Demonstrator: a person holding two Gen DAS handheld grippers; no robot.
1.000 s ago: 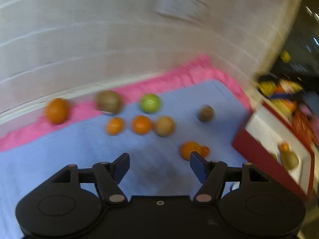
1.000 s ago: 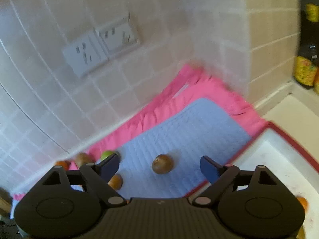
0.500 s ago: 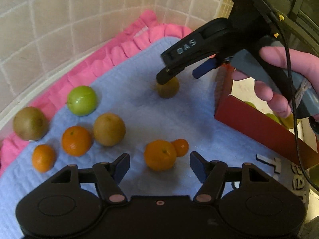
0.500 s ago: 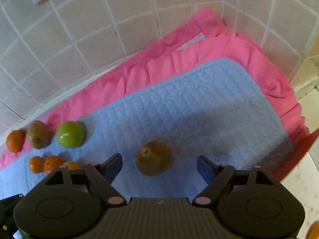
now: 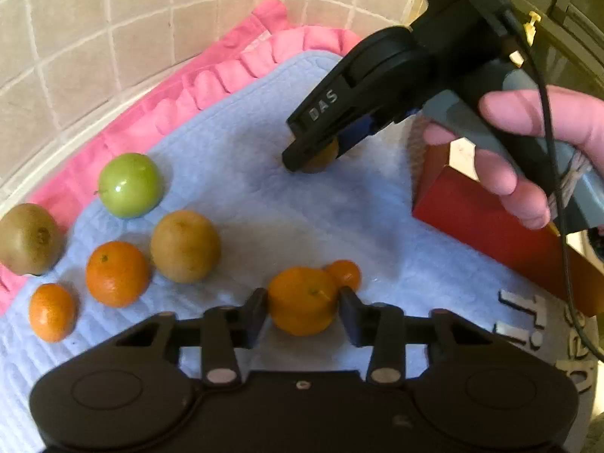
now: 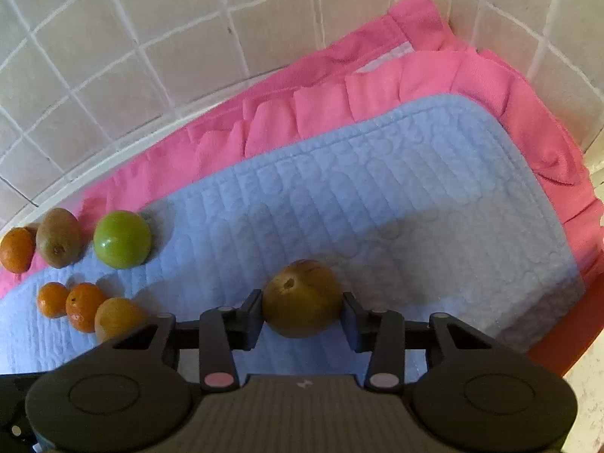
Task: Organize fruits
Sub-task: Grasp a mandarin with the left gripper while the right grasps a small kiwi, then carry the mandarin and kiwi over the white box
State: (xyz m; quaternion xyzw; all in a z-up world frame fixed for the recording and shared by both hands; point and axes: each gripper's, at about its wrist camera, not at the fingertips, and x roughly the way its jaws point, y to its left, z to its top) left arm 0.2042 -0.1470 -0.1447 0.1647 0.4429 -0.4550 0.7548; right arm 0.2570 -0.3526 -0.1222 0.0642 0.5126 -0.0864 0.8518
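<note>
Fruits: they lie on my blue quilted mat (image 6: 377, 196), which sits on a pink ruffled cloth (image 6: 415, 75) against the tiled wall (image 6: 188, 37).
Left gripper (image 5: 302, 311): my jaws are closing, with the large orange (image 5: 302, 300) between them and the pads touching its sides; it sits near the mat's near edge.
Right gripper (image 6: 302, 311): my jaws are closing too, both pads against the brown-green fruit (image 6: 302, 298), out on the mat's open middle toward the red tray.
Hidden: from my left camera that brown-green fruit (image 5: 319, 158) is nearly covered by the right gripper's black finger; only a sliver shows.
Cut off: the red tray (image 5: 490, 219) shows only a corner and one wall behind my right hand (image 5: 536, 143); I cannot see what is in it.
Hard to tell: the small orange fruit (image 5: 343, 273) sits just behind the large orange, seemingly touching it.
Edge of view: one orange (image 6: 15, 249) at the mat's far left lies on the pink cloth, partly cropped.
Count, orange fruits: five in all, with two more (image 5: 117, 273) (image 5: 51, 311) toward the mat's left edge.
Count, green apple (image 5: 130, 185): one, near the mat's far edge.
Count, brownish fruits: three — the gripped one, a yellow-brown one (image 5: 185, 245), and a kiwi (image 5: 28, 238) on the mat's left border.
</note>
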